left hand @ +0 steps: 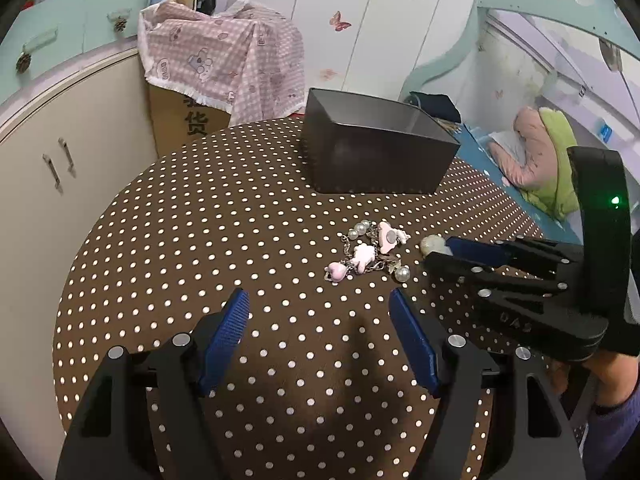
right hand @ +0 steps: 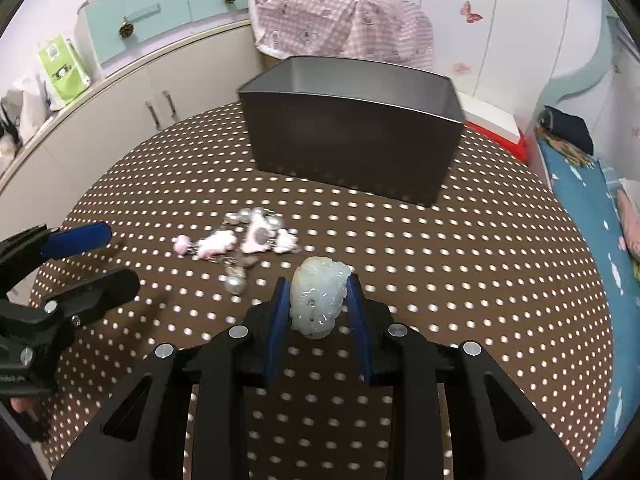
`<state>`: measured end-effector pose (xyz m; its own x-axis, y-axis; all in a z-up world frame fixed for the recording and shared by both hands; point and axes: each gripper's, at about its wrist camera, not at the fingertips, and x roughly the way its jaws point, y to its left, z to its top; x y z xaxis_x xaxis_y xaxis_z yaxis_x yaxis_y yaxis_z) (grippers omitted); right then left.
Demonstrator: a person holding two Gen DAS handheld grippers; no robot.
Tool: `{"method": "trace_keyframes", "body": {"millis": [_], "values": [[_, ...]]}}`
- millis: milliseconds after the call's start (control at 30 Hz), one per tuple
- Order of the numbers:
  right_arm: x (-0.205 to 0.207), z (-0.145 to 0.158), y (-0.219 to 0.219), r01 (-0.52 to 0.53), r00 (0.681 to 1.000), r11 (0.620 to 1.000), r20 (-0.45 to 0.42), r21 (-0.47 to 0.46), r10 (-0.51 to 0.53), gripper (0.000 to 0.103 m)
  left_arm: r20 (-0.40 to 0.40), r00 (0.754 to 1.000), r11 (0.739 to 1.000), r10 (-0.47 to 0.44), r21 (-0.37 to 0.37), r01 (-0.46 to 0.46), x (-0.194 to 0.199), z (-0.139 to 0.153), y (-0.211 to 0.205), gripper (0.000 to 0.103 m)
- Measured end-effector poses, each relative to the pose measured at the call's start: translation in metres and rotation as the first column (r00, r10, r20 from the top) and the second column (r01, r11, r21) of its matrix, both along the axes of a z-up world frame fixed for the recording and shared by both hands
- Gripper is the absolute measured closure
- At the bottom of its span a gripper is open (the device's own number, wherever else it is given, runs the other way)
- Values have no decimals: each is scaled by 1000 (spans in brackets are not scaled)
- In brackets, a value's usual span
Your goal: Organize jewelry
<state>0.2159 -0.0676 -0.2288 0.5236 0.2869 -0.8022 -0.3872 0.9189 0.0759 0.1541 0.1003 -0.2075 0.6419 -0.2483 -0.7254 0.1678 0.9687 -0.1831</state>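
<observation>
Right tongs (right hand: 318,300) clamp their blue pads on the pale green carved jade pendant (right hand: 318,296) to lift it off the polka-dot brown surface (right hand: 440,260), left tongs (left hand: 320,320) gape empty before the pink-and-pearl charm bracelet (left hand: 370,254), and beyond waits the open dark grey box (left hand: 376,152).

Two black plastic tools with blue ribbed pads (left hand: 226,336) and silver screws are shown; a purple sleeve (left hand: 612,436) is worn.

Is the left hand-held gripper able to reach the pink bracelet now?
Probably yes: the left hand-held gripper is open, the bracelet lies just ahead, nothing between.
</observation>
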Motion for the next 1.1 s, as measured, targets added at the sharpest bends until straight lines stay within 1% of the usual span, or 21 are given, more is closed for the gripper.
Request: {"method": "trace_keyframes", "body": {"millis": [200, 233, 367, 433, 467, 533, 567, 633, 700, 733, 833, 933, 1033, 1100], "values": [[2, 0, -25, 33, 999, 999, -20, 35, -33, 74, 2, 998, 997, -58, 48, 58, 12, -3, -15, 35], [1, 0, -29, 36, 999, 998, -21, 43, -35, 74, 3, 997, 996, -73, 53, 73, 14, -4, -17, 39], [-1, 0, -35, 38, 999, 998, -25, 58, -37, 74, -20, 994, 992, -108, 64, 109, 25, -9, -19, 48], [-1, 1, -37, 35, 999, 997, -28, 67, -33, 74, -36, 990, 988, -139, 58, 141, 30, -13, -19, 61], [-1, 1, -38, 36, 999, 997, -27, 71, -34, 74, -37, 988, 987, -148, 50, 150, 32, -13, -19, 62], [0, 1, -40, 38, 999, 996, -34, 77, -35, 74, -39, 984, 983, -176, 39, 178, 34, -14, -17, 69], [1, 1, -40, 39, 999, 996, -33, 82, -36, 74, -40, 982, 982, -183, 38, 185, 35, -14, -16, 70], [2, 1, -41, 40, 999, 996, -35, 84, -37, 74, -41, 982, 982, -184, 25, 185, 37, -14, -12, 70], [3, 1, -41, 42, 999, 995, -33, 89, -39, 74, -28, 982, 981, -188, 43, 189, 35, -11, -10, 70], [3, 1, -41, 41, 999, 995, -36, 90, -37, 74, -27, 982, 982, -186, 38, 187, 35, -10, -9, 70], [2, 2, -41, 36, 999, 995, -36, 94, -33, 74, -6, 981, 981, -193, -3, 193, 29, -2, -12, 70], [2, 4, -42, 41, 999, 994, -29, 99, -38, 74, 7, 978, 978, -210, 19, 210, 21, 6, -30, 70], [2, 5, -44, 42, 999, 994, -25, 105, -39, 74, 6, 978, 978, -209, -1, 209, 15, 7, -46, 70], [2, 7, -46, 38, 999, 994, -22, 107, -36, 74, -8, 983, 983, -186, 3, 186, 11, 4, -56, 70]]}}
